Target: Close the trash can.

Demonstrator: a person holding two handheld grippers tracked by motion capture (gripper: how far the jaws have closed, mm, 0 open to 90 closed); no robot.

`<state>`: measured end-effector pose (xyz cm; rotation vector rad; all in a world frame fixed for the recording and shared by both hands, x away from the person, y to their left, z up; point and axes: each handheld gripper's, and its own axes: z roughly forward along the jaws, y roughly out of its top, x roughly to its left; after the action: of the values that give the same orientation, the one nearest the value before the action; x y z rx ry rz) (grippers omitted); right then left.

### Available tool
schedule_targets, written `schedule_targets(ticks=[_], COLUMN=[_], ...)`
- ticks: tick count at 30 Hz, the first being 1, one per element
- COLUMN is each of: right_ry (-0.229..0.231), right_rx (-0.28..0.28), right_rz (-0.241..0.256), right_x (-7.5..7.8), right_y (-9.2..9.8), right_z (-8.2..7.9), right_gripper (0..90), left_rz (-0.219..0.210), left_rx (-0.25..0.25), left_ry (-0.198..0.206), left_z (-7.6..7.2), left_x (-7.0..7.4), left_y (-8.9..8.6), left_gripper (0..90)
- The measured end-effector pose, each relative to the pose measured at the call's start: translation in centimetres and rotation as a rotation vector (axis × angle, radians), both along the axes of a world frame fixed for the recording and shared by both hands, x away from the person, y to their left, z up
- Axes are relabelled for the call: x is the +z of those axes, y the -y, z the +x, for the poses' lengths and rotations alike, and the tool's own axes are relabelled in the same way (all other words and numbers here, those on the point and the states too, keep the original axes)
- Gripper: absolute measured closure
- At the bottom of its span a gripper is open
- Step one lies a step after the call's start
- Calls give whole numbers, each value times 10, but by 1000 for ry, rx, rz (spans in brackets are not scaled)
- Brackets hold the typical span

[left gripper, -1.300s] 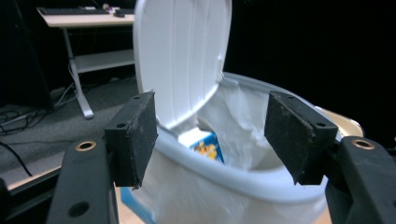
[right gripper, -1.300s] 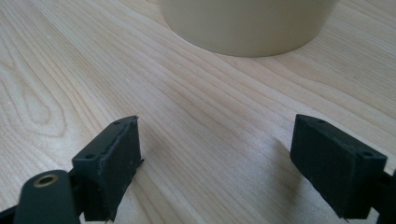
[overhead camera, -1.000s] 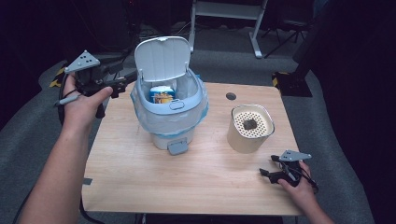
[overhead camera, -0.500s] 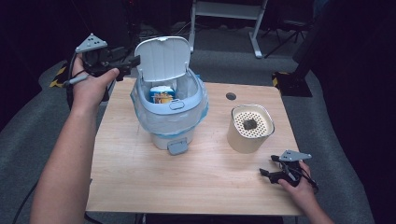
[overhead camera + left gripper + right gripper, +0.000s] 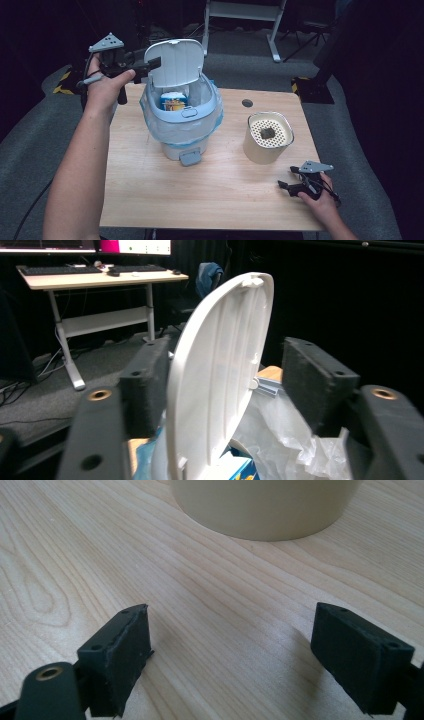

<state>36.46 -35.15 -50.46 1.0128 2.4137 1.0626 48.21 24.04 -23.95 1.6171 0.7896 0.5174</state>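
Left gripper (image 5: pixel 220 390) fingers spread astride raised bin lid (image 5: pixel 215 375); right gripper (image 5: pixel 232 655) fingers spread over table (image 5: pixel 210 590); no legible writing.

High overhead view; gripper views close along jaws

Honestly nothing readable here. The blue and orange carton (image 5: pixel 174 102) inside the bin (image 5: pixel 182 120) has some print on it, but it's way too small and blurry to make out.
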Motion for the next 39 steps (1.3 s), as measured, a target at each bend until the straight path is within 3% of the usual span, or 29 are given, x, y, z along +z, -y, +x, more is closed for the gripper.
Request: schedule_targets(ticks=[10, 11, 14, 18, 22, 23, 25, 30, 34, 36, 37, 38, 39], right_ry=[0, 0, 1, 1, 1, 1, 1, 0, -1, -1, -1, -1, -1], right_rx=[0, 0, 0, 0, 0, 0, 0, 0, 10, 10, 9, 10, 10], right_rz=[0, 0, 0, 0, 0, 0, 0, 1, 0, -1, -1, 0, -1], right_x=[0, 0, 0, 0, 0, 0, 0, 0, 0, 0, 0, 0, 0], right_y=[0, 0, 0, 0, 0, 0, 0, 0, 0, 0, 0, 0, 0], right_z=[0, 0, 0, 0, 0, 0, 0, 0, 1, 1, 1, 1, 1], right_gripper=[163, 163, 163, 163, 163, 163, 163, 163, 162, 162, 162, 162, 162], left_rz=[13, 4, 32, 37, 52, 29, 15, 9, -19, -16, -5, -5, 21], left_rx=[-116, -157, -179, -208, -241, -283, -308, -297, -248, -239, -203, -203, -173], left_ry=[-19, -26, -39, -52, -87, -137, -175, -205, -255, -256, -252, -252, -233], left_z=[-23, -31, -40, -48, -52, -52, -51, -48, -43, -41, -39, -39, -38], left_x=[1, -1, -6, -10, -13, -15, -18, -23, -28, -28, -29, -29, -30], left_y=[3, 6, 11, 19, 29, 34, 39, 43, 46, 47, 48, 48, 49], left_gripper=[345, 348, 334, 333, 357, 362, 387, 432, 472, 474, 474, 473, 471])
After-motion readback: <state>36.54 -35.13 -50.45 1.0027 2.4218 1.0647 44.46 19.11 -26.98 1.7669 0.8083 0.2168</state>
